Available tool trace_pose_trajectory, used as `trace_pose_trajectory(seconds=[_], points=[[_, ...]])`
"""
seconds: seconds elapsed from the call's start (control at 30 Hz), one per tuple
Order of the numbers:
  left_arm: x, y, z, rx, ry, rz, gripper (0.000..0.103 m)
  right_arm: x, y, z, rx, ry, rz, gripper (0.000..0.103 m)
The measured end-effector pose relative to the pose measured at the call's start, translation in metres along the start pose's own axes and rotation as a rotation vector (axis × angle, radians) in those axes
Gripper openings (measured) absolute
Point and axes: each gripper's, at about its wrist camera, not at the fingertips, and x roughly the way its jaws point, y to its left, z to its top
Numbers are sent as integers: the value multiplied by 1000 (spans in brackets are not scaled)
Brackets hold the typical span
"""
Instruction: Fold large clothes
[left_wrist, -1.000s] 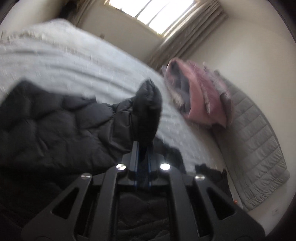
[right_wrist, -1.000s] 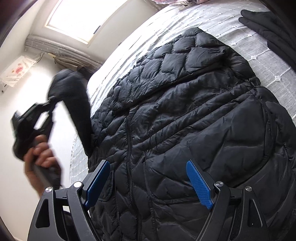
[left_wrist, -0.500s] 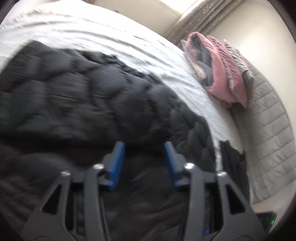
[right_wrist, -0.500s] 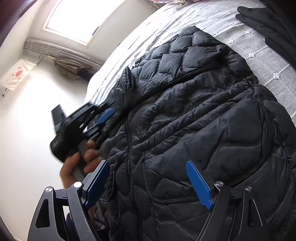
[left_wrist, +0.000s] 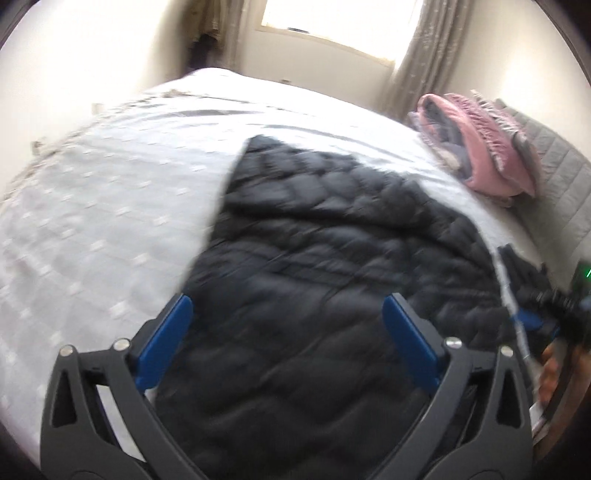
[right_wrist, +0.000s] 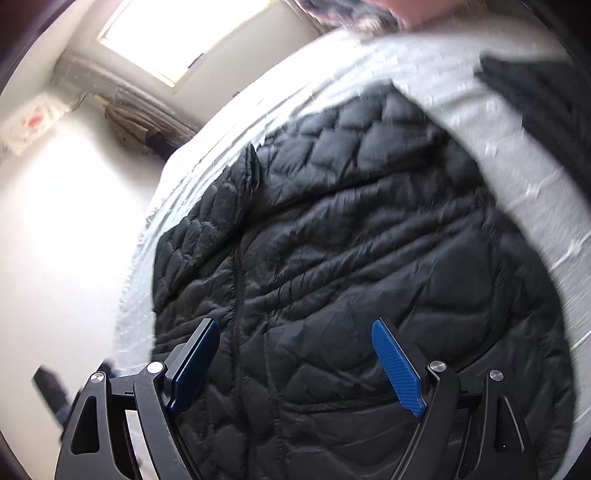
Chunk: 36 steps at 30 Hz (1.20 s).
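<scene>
The black quilted puffer jacket (right_wrist: 332, 266) lies flat on the bed with the white dotted bedspread (left_wrist: 110, 206), front side up, its zipper line running toward the near edge of the bed. One sleeve seems to be laid across the chest, so I judge that the fold is partly done, but the blur makes this not sure.

The left gripper (left_wrist: 284, 332) hovers above the jacket's near part with its fingers wide apart and nothing between them. The right gripper (right_wrist: 295, 354) also hangs over the jacket, near the zipper, and its fingers are apart and empty too.

What could go wrong: the padded fabric is slippery and thick, so in my judgement a folded part can spring open when nothing presses it. If the fingers close on only the top layer, the lower layer may stay behind and the fold will be crooked. Both views are blurred, so a hurried grasp could miss the hem.

Further out, a second dark garment (right_wrist: 546, 110) lies on the bed beside the jacket, toward the right edge, and it could be caught by mistake. A pink and grey folded blanket (left_wrist: 480, 147) rests at the far right corner of the bed, next to a grey quilted headboard (left_wrist: 561, 177). No container is visible.
</scene>
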Motion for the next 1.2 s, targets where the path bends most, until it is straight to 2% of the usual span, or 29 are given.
trace_pose_trajectory(seconds=[0.1,0.2,0.27,0.4,0.53,0.63,0.73,0.8,0.87,1.03,1.07,1.13,1.2], points=[[-5,21,-28,20,58,80,102,-13,10,-3,-89,-53,-82,86],[-4,48,-58,39,114,160,102,-23,8,-18,-139,-59,-89,86],[-4,60,-71,28,139,173,102,-28,-7,-36,-129,-35,-76,86],[-4,83,-90,-24,155,159,102,-43,-51,-69,-74,-2,-126,86],[0,90,-103,-37,190,148,102,-76,-92,-86,-8,1,-174,86],[2,94,-111,-86,202,104,95,-99,-118,-101,30,20,-195,86],[4,96,-116,-126,202,68,87,-117,-144,-118,62,15,-266,86],[5,98,-117,-152,187,43,82,-122,-157,-123,106,12,-251,86],[5,98,-116,-158,182,28,72,-122,-168,-126,149,10,-214,86],[3,95,-119,-189,187,-14,55,-105,-168,-124,158,48,-131,85],[3,95,-120,-193,190,-18,53,-107,-169,-124,170,37,-112,83],[4,96,-120,-209,191,-36,49,-110,-175,-126,228,-4,-3,77],[7,96,-119,-220,200,-60,41,-105,-179,-126,254,18,8,71]])
